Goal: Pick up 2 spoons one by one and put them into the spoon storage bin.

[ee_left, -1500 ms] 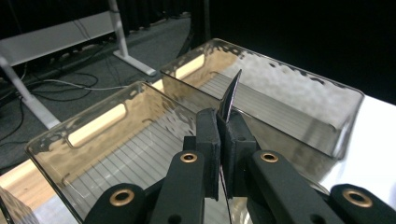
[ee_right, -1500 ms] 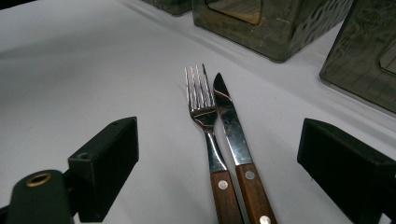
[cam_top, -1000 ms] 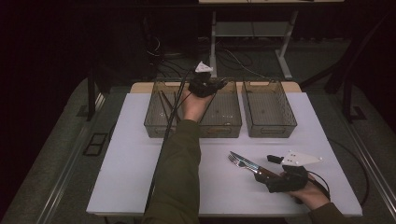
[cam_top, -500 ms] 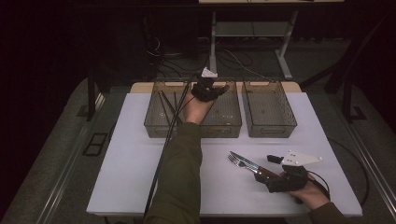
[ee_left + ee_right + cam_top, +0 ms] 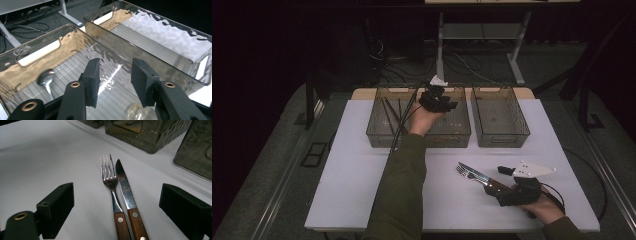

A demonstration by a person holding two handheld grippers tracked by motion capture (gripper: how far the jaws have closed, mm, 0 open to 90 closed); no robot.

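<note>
left gripper (image 5: pixel 113 77) over the middle bin (image 5: pixel 377 131), jaws just opened, nothing between them; a spoon (image 5: pixel 46 79) lies in the bin, bowl toward the handle cutout, its handle cut off behind the jaw. right gripper (image 5: pixel 117 207), jaws wide apart, flanks a fork (image 5: pixel 111 187) and knife (image 5: pixel 126 192) lying parallel on the white table (image 5: pixel 362 170), tips toward the bins, wooden handles cut off at the frame edge.

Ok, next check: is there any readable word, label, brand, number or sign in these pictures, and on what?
None can be read in any view.
Fork and knife: bare steel, wooden handles, no stamp visible.
Bins: clear plastic, no label visible.
Spoon: blurred, no marking to be made out.
Table: plain white.
</note>
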